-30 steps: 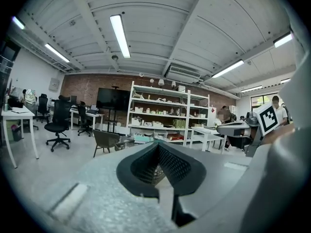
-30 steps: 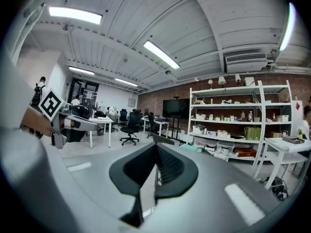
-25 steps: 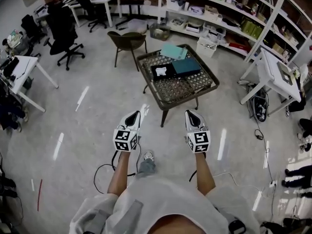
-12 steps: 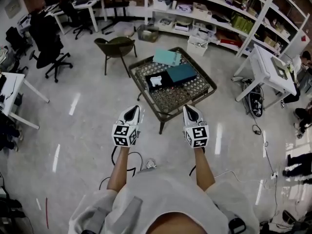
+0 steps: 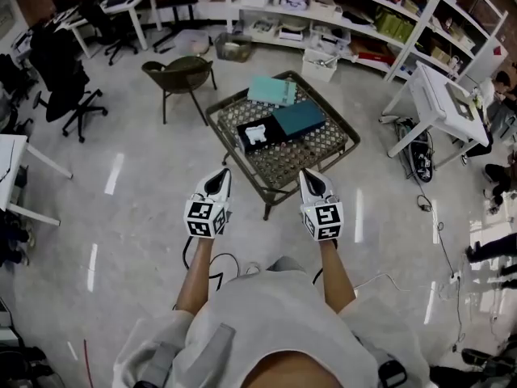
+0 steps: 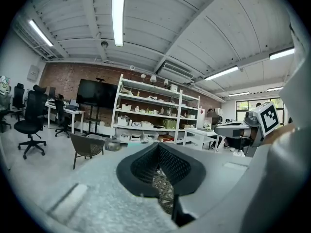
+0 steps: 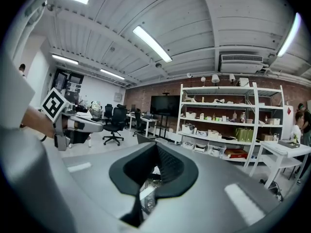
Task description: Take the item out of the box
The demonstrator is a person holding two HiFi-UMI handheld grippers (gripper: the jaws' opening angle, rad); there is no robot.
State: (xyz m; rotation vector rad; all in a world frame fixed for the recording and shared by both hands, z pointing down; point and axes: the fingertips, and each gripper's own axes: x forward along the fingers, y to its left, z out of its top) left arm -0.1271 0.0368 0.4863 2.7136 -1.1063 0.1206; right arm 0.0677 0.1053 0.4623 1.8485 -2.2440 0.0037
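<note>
Left hand-held gripper (image 5: pixel 218 178) and right hand-held gripper (image 5: pixel 310 178) are hanging side by side over the floor (image 5: pixel 137 208), just short of the table (image 5: pixel 349 147). Each is showing its jaws pressed together with nothing between them. The white item (image 5: pixel 257 129) is lying inside the open black box (image 5: pixel 245 143) on the table, well apart from both, and a teal lid (image 5: pixel 300 118) is lying just beside it.

The box (image 5: pixel 249 144) is black, shallow and open-topped. It lies flat on the woven table (image 5: pixel 323 148), just beside a dark teal flat piece (image 5: pixel 299 120). The white item (image 5: pixel 257 130) rests inside the box.
</note>
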